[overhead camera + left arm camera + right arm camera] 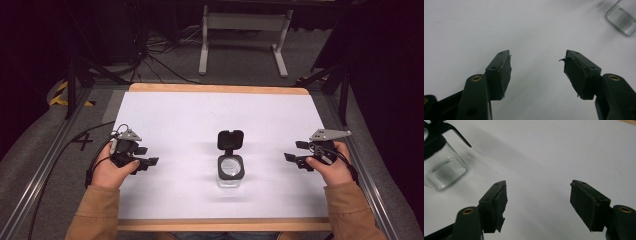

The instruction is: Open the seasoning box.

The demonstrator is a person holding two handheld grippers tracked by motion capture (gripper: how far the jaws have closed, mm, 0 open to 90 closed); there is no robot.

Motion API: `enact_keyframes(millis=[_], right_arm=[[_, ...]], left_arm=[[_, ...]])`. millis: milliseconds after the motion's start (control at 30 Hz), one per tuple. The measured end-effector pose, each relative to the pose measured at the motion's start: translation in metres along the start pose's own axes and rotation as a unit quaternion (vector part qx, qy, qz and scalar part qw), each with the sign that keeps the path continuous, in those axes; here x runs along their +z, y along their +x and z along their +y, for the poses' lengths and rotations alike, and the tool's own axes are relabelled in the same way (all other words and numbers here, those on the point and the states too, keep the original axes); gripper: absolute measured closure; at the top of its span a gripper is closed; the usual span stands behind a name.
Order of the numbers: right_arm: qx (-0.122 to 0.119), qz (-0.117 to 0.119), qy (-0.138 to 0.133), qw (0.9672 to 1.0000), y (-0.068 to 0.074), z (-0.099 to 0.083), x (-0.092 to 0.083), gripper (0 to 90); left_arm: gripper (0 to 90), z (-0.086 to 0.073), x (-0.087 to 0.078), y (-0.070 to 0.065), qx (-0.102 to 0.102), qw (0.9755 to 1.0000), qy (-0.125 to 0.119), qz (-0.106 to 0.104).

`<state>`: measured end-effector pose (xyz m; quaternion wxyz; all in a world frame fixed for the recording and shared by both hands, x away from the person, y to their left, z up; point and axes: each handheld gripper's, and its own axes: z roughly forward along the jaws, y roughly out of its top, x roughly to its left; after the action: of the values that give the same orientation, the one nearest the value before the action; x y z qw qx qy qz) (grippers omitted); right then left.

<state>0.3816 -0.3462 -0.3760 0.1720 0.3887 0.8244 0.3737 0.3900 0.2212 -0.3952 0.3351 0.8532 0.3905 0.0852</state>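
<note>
Tan sleeves are coming in at the near edge of the table (150, 100), and each hand is holding a claw with its jaws standing wide apart and nothing between them. Taking the small glass jar (230, 172) as the landmark, the left claw (150, 162) is sitting well off to the jar's left and the right claw (292, 159) well off to its right, both pointing inward at it over the white sheet (200, 115). The jar is standing upright on the sheet, midway between them and towards the near edge, with its black flip lid (230, 139) hanging open behind the mouth. From the left claw's own camera, a corner of the glass (622, 18) is showing at the upper right; from the right claw's camera the jar (441, 167) is standing at the far left. Trouble would likely be coming from the glass itself: it looks light and slick, so a one-sided push could be tipping or sliding it, and a jaw catching the raised lid could be levering the jar over. Frayed pads (505, 72) might also be gripping unevenly.
</note>
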Motion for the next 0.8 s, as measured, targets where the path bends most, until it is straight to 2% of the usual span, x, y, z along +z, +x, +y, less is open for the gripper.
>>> enact_keyframes(millis=[67,100,267,367,467,600,633,700,733,800], right_arm=[[0.005,0.000,0.009,1.0000,-0.004,-0.004,0.003,30.1],[0.005,-0.003,0.015,0.9999,-0.005,-0.007,0.005,29.8],[0.011,0.001,0.029,0.9995,-0.009,-0.020,0.016,27.7],[0.009,-0.003,0.041,0.9991,-0.011,-0.027,0.024,26.8],[-0.001,-0.008,0.043,0.9990,-0.011,-0.032,0.033,26.4],[-0.002,-0.007,0.047,0.9989,-0.009,-0.034,0.037,25.7],[-0.011,-0.006,0.050,0.9987,-0.004,-0.035,0.043,25.3],[-0.024,-0.005,0.056,0.9981,0.000,-0.034,0.047,24.9],[-0.026,-0.001,0.058,0.9980,0.001,-0.034,0.048,24.8],[-0.030,0.001,0.057,0.9979,0.003,-0.033,0.050,24.5]], left_arm=[[36.5,-0.004,0.006,0.003,0.018,0.9995,0.018,0.017],[36.0,-0.007,0.008,0.005,0.022,0.9993,0.025,0.015],[32.7,-0.013,0.019,0.009,0.028,0.9992,0.026,-0.014],[32.0,-0.015,0.024,0.010,0.034,0.9984,0.043,-0.017],[30.7,-0.015,0.029,0.008,0.036,0.9973,0.061,-0.020],[27.9,-0.013,0.037,0.000,0.046,0.9971,0.058,-0.016],[27.9,-0.012,0.038,-0.001,0.046,0.9968,0.062,-0.023],[27.0,-0.012,0.041,-0.002,0.048,0.9962,0.068,-0.023],[26.9,-0.012,0.042,-0.003,0.050,0.9956,0.076,-0.023],[26.6,-0.012,0.043,-0.003,0.056,0.9956,0.072,-0.018]])
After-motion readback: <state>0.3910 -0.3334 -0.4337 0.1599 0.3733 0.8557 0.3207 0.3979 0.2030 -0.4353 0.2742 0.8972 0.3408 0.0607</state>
